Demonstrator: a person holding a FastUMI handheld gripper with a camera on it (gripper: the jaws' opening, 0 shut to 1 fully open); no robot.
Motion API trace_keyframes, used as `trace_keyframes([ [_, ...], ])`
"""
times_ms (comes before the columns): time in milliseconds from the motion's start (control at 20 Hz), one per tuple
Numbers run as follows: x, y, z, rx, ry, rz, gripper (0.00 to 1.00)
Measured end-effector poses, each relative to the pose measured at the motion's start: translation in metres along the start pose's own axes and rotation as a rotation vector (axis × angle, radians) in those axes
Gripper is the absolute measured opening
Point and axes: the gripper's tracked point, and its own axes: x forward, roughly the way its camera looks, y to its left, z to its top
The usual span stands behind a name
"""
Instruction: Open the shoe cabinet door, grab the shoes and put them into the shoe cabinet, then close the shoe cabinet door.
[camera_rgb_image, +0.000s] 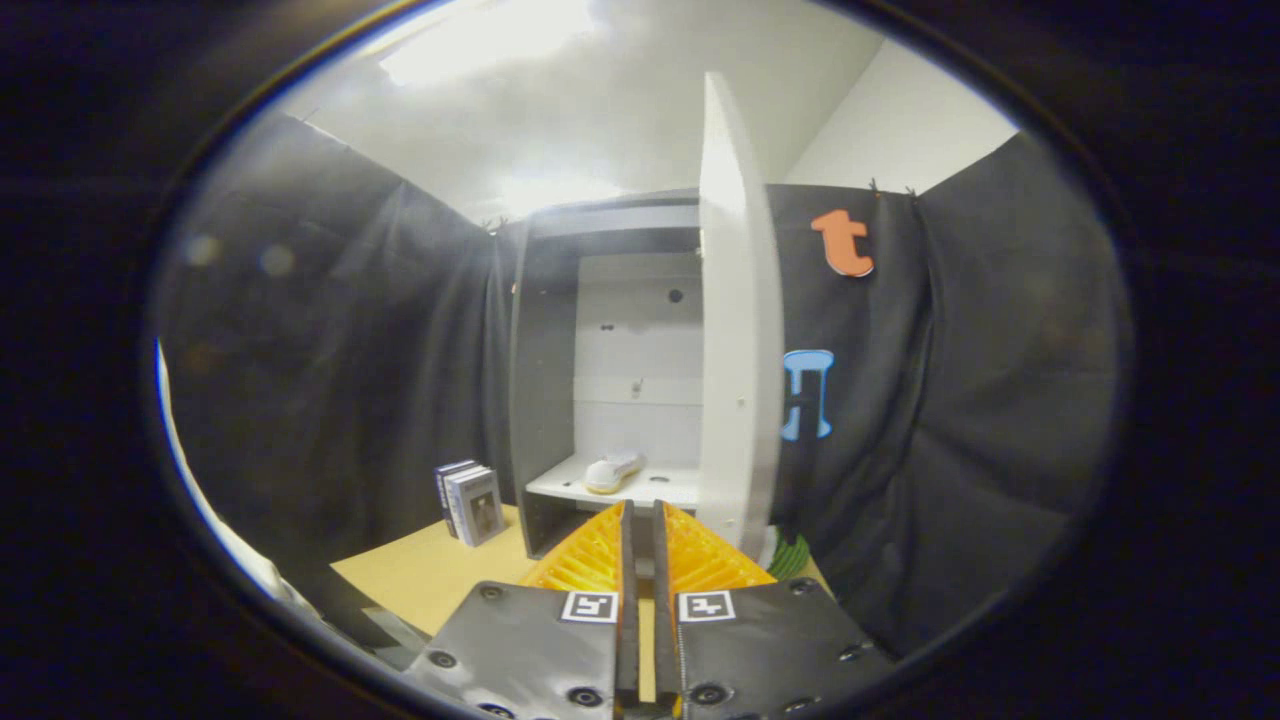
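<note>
The shoe cabinet (545, 380) stands ahead on the tan table with its white door (738, 330) swung wide open, edge-on toward me. A white shoe (612, 472) lies on the cabinet's white shelf (650, 490), beyond my fingertips. My gripper (640, 512) sits low in front of the cabinet opening, its two fingers almost together with only a thin gap and nothing between them.
A small stack of boxes (470, 502) stands on the tan table (430, 575) left of the cabinet. Something green (792, 555) lies at the foot of the open door. Black cloth walls close in on both sides.
</note>
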Motion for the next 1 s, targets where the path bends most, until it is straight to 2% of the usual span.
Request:
trace_keyframes([
  [100,0.015,0.025,-0.027,0.026,0.040,0.016,0.08],
  [300,0.044,0.055,-0.083,0.103,0.150,-0.010,0.10],
  [400,0.056,0.068,-0.110,0.127,0.199,-0.021,0.31],
  [750,0.092,0.101,-0.246,0.177,0.431,-0.077,0.35],
  [1000,0.104,0.093,-0.331,0.203,0.517,-0.145,0.36],
])
